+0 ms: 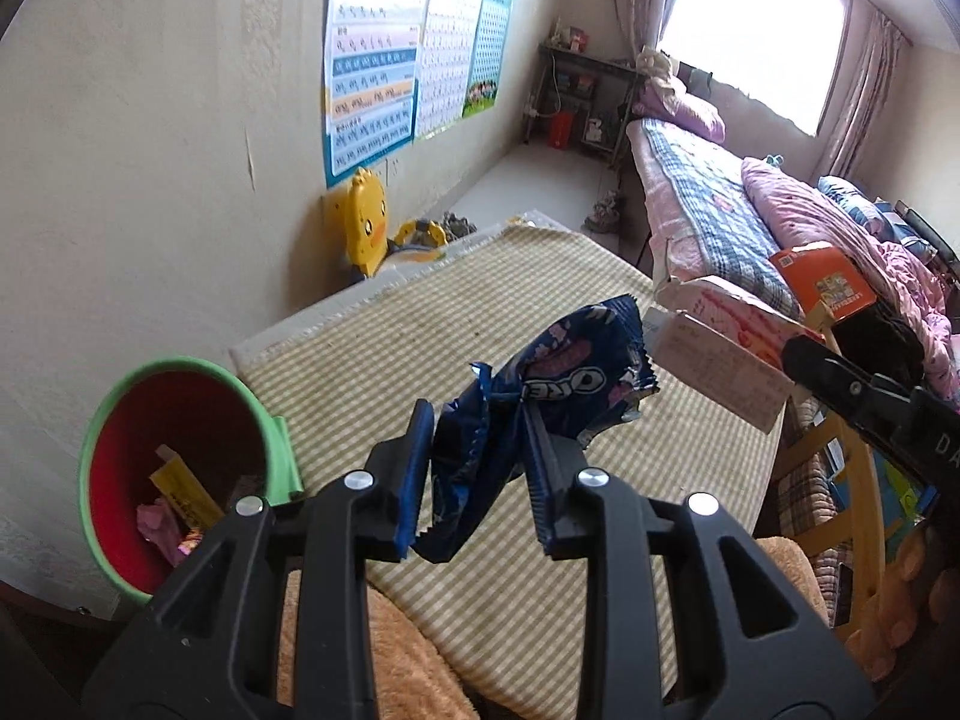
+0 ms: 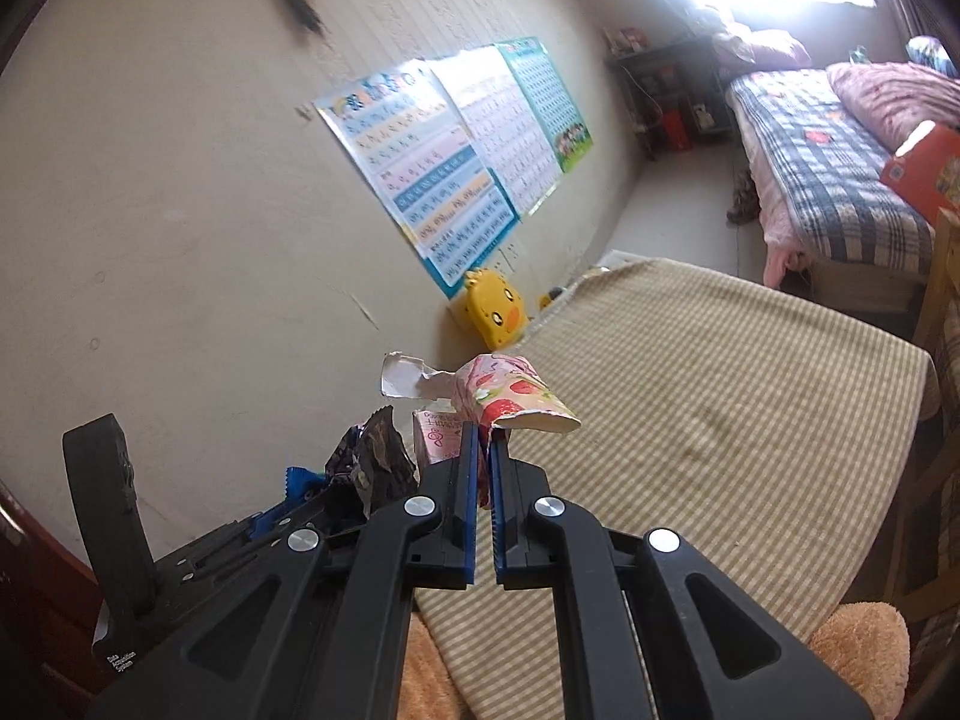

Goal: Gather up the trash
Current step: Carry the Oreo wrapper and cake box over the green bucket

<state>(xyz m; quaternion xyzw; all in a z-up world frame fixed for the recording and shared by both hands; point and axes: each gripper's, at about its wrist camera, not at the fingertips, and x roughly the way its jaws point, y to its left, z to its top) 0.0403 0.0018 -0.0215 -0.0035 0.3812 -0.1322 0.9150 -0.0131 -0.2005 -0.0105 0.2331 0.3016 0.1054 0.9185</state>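
My left gripper (image 1: pixel 477 420) is shut on a crumpled blue Oreo wrapper (image 1: pixel 558 372), held up above the striped tablecloth (image 1: pixel 432 324). To its lower left stands a bin (image 1: pixel 108 414) with a green rim and red inside, holding several scraps. My right gripper (image 2: pixel 485 438) is shut on a torn pink strawberry carton (image 2: pixel 510 399), lifted over the same cloth. In the left wrist view that carton (image 1: pixel 720 354) and the right gripper's black body show at the right. The blue wrapper (image 2: pixel 372 468) and the left gripper's body appear at the lower left of the right wrist view.
A wall with posters (image 1: pixel 384 54) runs along the left. A yellow duck stool (image 1: pixel 366 222) sits past the table's far end. A bed (image 1: pixel 708 204) with pink bedding lies at the right. An orange fuzzy cloth (image 1: pixel 384 648) hangs at the table's near edge.
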